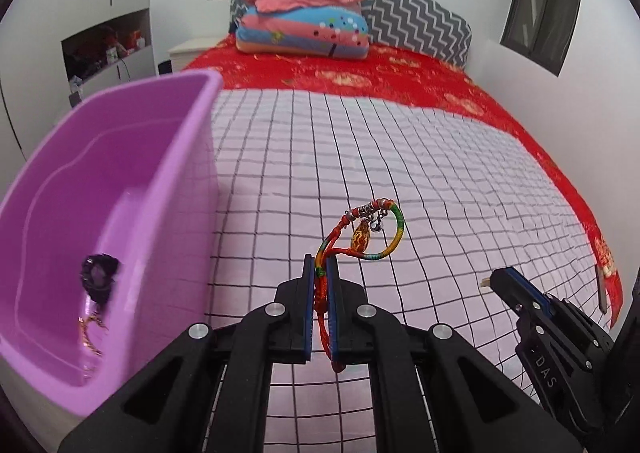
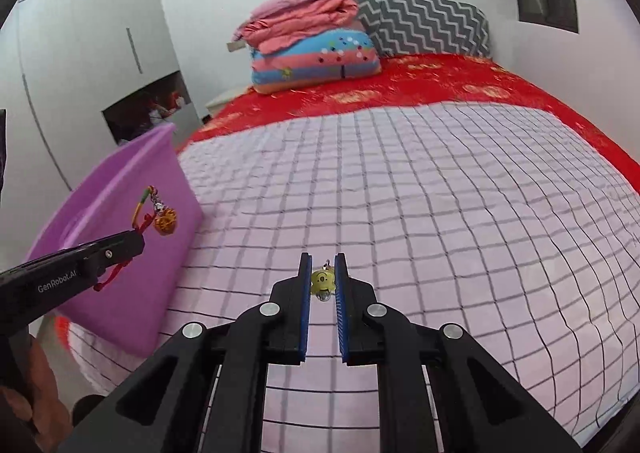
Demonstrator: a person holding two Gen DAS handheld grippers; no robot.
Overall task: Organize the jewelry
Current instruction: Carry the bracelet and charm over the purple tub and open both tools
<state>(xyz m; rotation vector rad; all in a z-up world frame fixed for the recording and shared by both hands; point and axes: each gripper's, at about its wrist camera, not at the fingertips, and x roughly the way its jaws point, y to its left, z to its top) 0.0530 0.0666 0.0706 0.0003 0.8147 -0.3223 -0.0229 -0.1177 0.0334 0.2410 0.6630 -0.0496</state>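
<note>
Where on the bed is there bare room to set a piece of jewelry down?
The checked sheet lies bare from the purple bin on its left across to the red bedspread beyond. The head end is crowded with folded quilts and a chevron pillow. The bin already holds a dark piece.

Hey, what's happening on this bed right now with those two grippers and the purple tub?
A person is sorting jewelry with two handheld grippers. The left gripper is shut on a multicoloured cord bracelet, held above the checked blanket beside the purple tub. The right gripper is shut on a small yellow charm. The tub already holds a dark piece and a thin chain.
</note>
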